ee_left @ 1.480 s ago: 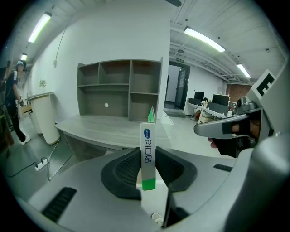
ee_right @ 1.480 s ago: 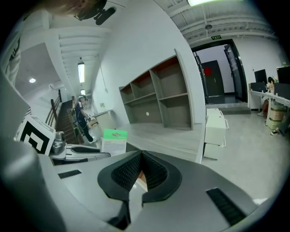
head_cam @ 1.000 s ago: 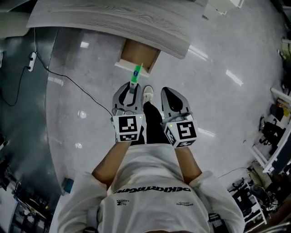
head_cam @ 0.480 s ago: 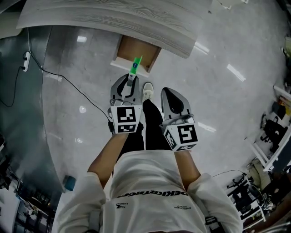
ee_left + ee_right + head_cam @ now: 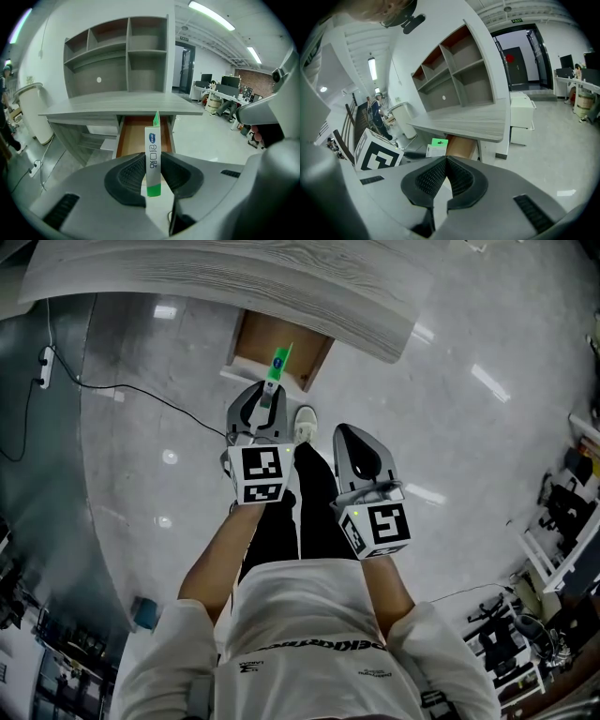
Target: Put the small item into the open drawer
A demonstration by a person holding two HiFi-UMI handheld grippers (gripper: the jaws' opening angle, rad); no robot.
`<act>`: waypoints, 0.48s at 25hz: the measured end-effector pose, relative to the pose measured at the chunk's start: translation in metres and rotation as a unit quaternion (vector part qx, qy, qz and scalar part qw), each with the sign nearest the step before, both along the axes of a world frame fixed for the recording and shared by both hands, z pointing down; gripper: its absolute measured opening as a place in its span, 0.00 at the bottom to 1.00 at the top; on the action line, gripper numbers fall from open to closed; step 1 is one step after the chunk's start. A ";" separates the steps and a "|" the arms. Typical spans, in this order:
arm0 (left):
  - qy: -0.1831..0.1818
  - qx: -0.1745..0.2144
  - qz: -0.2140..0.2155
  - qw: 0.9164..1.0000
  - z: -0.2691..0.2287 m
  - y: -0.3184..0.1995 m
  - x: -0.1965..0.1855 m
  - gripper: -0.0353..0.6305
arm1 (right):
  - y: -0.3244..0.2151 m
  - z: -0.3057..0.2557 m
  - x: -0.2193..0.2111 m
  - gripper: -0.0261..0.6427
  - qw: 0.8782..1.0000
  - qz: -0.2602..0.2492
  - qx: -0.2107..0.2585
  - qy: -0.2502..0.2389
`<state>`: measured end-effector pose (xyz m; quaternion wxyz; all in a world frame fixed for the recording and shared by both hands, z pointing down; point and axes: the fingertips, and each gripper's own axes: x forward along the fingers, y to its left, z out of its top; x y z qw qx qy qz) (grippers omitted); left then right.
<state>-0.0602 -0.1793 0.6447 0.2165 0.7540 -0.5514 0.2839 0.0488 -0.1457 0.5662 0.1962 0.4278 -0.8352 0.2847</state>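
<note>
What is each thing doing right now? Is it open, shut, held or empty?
Left gripper, shut on the box.
Box, upright between the jaws, not yet in the drawer.
Drawer, open under the desk; the part that shows is bare.
Right gripper, shut, nothing between its jaws.

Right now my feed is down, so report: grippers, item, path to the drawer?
Left gripper shut on green-and-white box. Right gripper shut, empty. Open drawer ahead of box, nothing seen between.
</note>
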 end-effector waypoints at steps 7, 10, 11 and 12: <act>-0.002 -0.021 -0.009 1.000 0.037 -0.009 -0.005 0.21 | -0.007 0.018 -0.004 0.08 1.000 -0.001 -0.008 -0.001; -0.004 -0.025 -0.006 1.000 0.044 -0.012 -0.004 0.21 | -0.006 0.021 -0.001 0.08 1.000 0.004 -0.013 -0.001; -0.006 -0.026 -0.005 1.000 0.046 -0.013 -0.004 0.21 | -0.005 0.022 0.000 0.08 1.000 0.004 -0.013 -0.001; -0.007 -0.027 -0.004 1.000 0.047 -0.014 -0.004 0.21 | -0.005 0.022 0.000 0.08 1.000 0.004 -0.014 -0.001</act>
